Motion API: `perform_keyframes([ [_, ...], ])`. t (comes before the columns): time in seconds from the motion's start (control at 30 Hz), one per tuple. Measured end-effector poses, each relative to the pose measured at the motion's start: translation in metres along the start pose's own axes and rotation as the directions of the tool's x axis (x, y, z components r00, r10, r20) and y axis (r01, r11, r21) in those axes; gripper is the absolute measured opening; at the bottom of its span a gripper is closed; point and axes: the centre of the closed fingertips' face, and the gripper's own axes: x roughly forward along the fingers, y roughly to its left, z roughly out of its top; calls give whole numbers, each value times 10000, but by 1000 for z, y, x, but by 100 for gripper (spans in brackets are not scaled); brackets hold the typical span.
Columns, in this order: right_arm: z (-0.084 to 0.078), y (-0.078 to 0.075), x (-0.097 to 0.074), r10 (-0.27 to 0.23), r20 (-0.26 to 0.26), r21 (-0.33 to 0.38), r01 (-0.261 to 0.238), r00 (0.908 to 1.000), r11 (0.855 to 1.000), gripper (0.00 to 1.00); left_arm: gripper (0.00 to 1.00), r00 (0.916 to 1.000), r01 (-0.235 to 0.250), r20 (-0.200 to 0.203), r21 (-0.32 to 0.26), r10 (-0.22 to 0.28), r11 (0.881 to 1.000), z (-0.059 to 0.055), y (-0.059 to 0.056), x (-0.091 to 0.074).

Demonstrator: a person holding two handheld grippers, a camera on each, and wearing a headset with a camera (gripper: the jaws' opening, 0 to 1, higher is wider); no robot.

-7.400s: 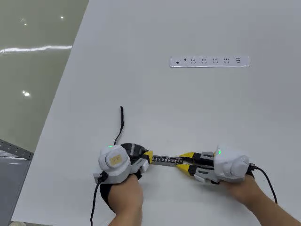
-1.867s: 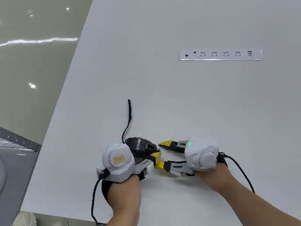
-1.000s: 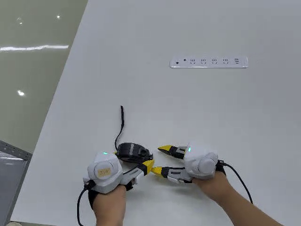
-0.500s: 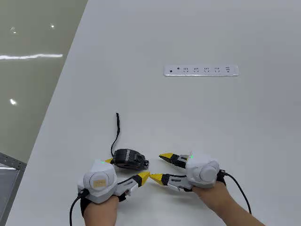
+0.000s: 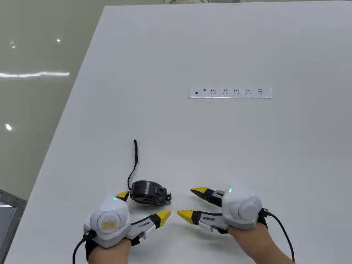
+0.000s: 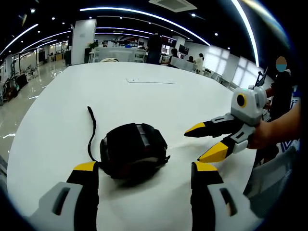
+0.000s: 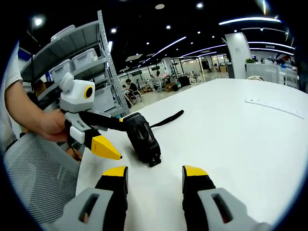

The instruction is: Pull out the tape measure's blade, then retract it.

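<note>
Tape measure (image 5: 147, 192) loose; blade apparently inside (hook (image 7: 154, 163) barely discernible).

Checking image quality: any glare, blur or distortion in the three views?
Head view: sharp, evenly lit; glare streak on the floor. Left gripper view: fisheye curves the table; tape measure sharp. Right gripper view: same curving, dim background.

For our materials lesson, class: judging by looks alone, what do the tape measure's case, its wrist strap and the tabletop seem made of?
Tape measure's case: probably moulded plastic, black, dull sheen; ribbed, rounded shell.
Wrist strap: perhaps woven cord or rubber, matt black; lies in a limp curve.
Tabletop: white laminate or painted board, matt; smooth, even, seamless.
</note>
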Motion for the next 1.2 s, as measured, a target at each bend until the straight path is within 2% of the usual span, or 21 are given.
perform_keyframes([
  [0.13, 0, 1, -5, -74, -47, 116, 74, 10000, 9999, 44, 79, 10000, 62, 59, 176, -64, 9998, 2, 0, -6],
  [0.2, -2, 1, -7, -169, -168, 318, 175, 9997, 9993, 45, 79, 9998, 153, 86, 134, -155, 9998, 2, 1, -9],
  [0.37, 1, 4, -15, -211, -81, 384, 214, 9997, 9990, 46, 80, 9994, 283, 178, 85, -285, 9996, 2, 3, -16],
  [0.63, -2, 2, -30, -524, -449, 323, 539, 9976, 9980, 50, 81, 9986, 517, -58, -72, -518, 9986, -2, 6, -26],
  [0.7, -3, 1, -34, -613, -526, 362, 633, 9967, 9973, 51, 82, 9982, 533, -271, -152, -537, 9985, -7, 8, -29],
  [0.83, -5, 1, -44, -772, -707, 305, 795, 9945, 9964, 53, 83, 9977, 560, -377, -89, -563, 9984, -11, 11, -37],
  [1.0, -5, 2, -54, -978, -794, 308, 1005, 9920, 9945, 54, 84, 9969, 707, -323, -425, -721, 9966, -12, 14, -45],
  [1.07, -4, 2, -59, -1107, -792, 327, 1135, 9907, 9930, 54, 84, 9960, 744, -459, -582, -771, 9955, -15, 15, -47],
  [1.2, -3, 3, -65, -1202, -805, 261, 1227, 9895, 9921, 56, 85, 9957, 795, -435, -595, -822, 9951, -15, 17, -53],
])
